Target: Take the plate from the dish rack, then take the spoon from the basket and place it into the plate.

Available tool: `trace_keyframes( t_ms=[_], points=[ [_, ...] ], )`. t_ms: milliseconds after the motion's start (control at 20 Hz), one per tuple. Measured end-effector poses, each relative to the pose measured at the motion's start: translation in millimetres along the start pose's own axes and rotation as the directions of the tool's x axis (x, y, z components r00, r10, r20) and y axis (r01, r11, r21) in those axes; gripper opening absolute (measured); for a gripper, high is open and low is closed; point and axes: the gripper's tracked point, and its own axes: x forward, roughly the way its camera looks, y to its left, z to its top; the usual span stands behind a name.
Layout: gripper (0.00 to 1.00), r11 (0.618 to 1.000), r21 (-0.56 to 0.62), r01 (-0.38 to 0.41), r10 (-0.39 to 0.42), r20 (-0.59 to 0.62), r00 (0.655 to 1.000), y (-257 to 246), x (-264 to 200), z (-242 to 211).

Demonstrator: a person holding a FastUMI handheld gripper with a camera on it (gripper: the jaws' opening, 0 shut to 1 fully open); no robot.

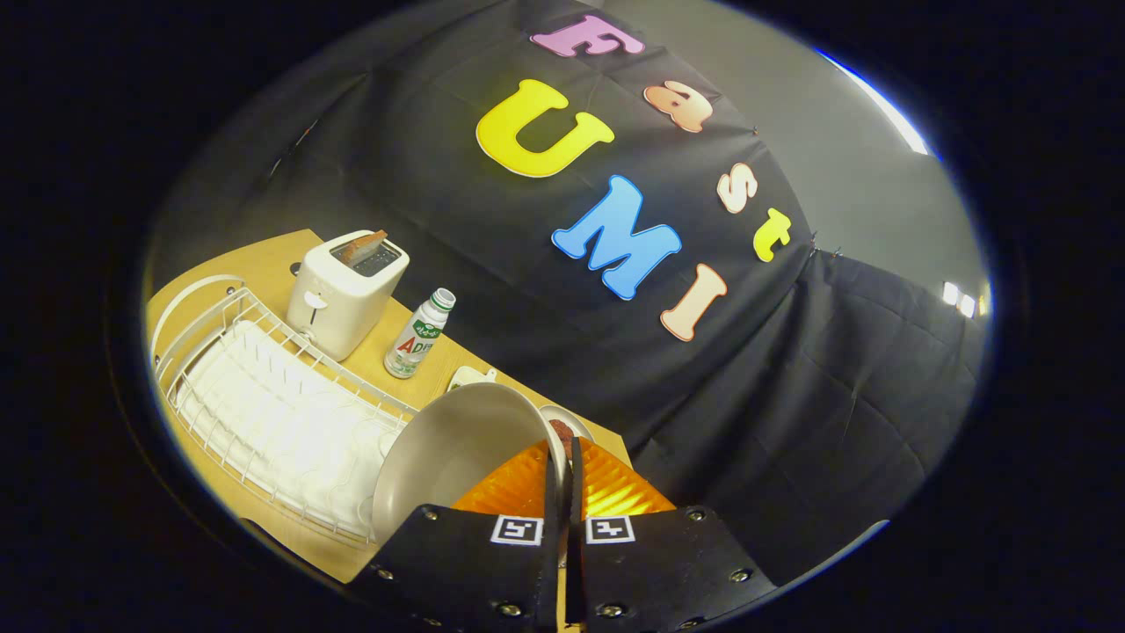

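The fingers (564, 479) clench the plate (457, 453) rim, lifted off the dish rack (264, 396) at nine o'clock; next, seemingly, setting it on the worktop (281, 251).

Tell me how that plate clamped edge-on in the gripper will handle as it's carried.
The plate looks rigid, so it should not sag. Its surface seems smooth and glossy, so it may slip or pivot, since the gripper pinches only its rim. It is probably fragile if dropped onto the table beside the dish rack.
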Motion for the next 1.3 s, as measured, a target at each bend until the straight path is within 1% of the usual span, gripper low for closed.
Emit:
trace_keyframes(
  t_ms=[200,450,600,800,1050,1200,1300],
  points=[
    [0.04,0.999,0.035,-0.028,0.028,0.004,1.000,-1,-37,-20],
    [0.04,0.997,0.064,-0.047,0.047,0.004,0.999,1,-71,-55],
    [0.04,0.991,0.094,-0.096,0.097,-0.013,0.995,12,-85,-78],
    [0.04,0.977,0.131,-0.171,0.177,-0.033,0.984,25,-97,-104],
    [0.04,0.949,0.203,-0.242,0.263,-0.082,0.961,42,-100,-138],
    [0.04,0.927,0.265,-0.266,0.305,-0.119,0.945,52,-98,-160],
    [0.04,0.920,0.291,-0.262,0.315,-0.154,0.936,57,-93,-176]
  ],
)
